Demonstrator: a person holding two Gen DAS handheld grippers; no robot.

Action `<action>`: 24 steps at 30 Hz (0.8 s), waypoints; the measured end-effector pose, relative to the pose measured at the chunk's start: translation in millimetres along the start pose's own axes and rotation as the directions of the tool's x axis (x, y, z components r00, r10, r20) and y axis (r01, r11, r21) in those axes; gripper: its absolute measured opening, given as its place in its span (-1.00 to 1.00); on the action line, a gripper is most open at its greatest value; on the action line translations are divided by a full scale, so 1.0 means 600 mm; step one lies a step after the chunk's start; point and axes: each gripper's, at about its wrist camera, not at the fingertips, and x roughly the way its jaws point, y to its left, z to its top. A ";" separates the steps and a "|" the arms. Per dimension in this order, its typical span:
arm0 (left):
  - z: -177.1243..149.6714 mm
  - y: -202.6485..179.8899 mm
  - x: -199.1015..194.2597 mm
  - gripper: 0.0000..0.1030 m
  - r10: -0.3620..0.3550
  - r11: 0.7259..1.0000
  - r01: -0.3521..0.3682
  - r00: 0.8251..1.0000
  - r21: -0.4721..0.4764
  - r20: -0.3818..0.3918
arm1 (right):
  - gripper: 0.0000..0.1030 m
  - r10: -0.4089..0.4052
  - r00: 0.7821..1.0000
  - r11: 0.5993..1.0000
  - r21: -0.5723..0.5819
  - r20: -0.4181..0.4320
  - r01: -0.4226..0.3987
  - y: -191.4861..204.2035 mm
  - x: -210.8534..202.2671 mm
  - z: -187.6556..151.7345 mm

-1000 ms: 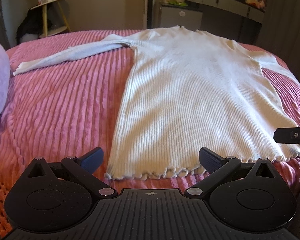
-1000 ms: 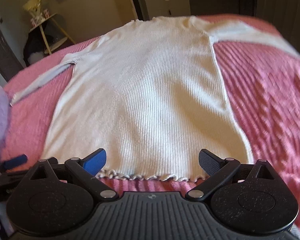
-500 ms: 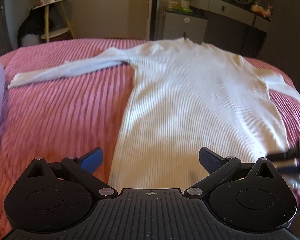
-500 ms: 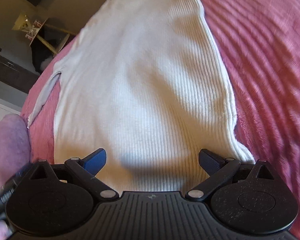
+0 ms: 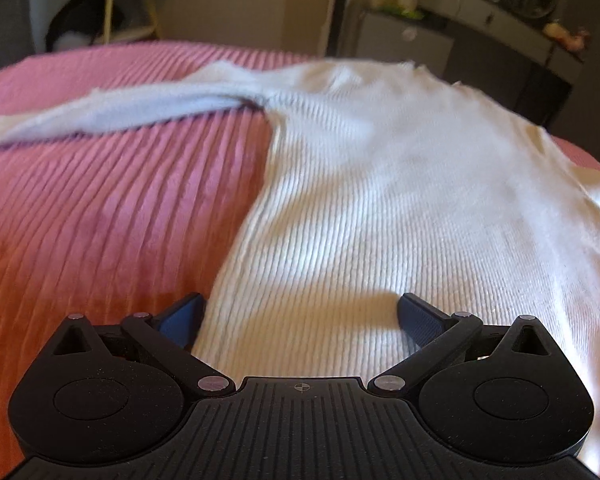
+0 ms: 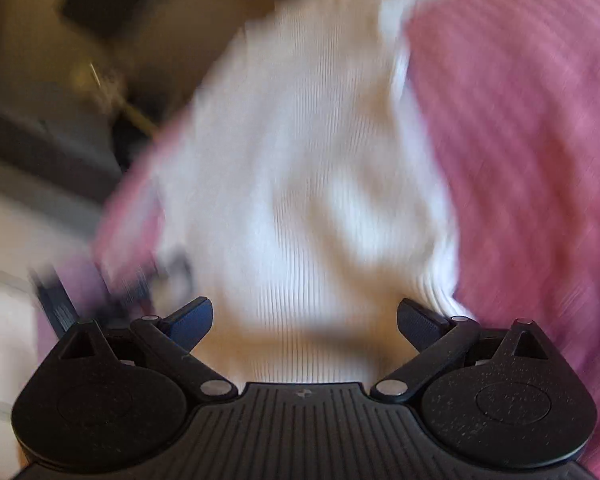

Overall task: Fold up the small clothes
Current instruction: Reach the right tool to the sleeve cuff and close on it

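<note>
Right now the left gripper [image 5: 300, 314] is spread wide and holding nothing, low over the near-left part of the sweater [image 5: 400, 200], one fingertip out past the side edge above the bedspread [image 5: 100, 208]. The right gripper [image 6: 304, 316] is likewise released and empty over the sweater's near-right part, though its view is smeared by motion. The sweater lies flat, one sleeve [image 5: 112, 110] stretched out to the left. I'd judge the step to be picking up the bottom edge. To do it well, each gripper should bite only the knit, not the bedspread under it, at matching spots either side, then lift together so the fold lands square.
</note>
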 end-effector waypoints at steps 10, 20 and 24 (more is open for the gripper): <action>-0.020 -0.009 -0.007 1.00 0.025 0.999 -0.023 0.997 -0.030 0.072 | 0.55 -0.287 0.844 0.881 0.472 0.454 0.046 -0.284 -0.080 0.228; -0.028 -0.012 -0.002 1.00 0.060 0.994 -0.045 0.986 -0.100 0.154 | -0.87 -0.416 0.742 0.745 0.665 0.525 -0.053 -0.380 -0.008 0.273; -0.020 -0.004 -0.002 1.00 0.041 0.994 -0.026 0.988 -0.108 0.146 | -0.87 -0.498 0.678 0.836 0.508 0.541 0.209 -0.288 -0.024 0.294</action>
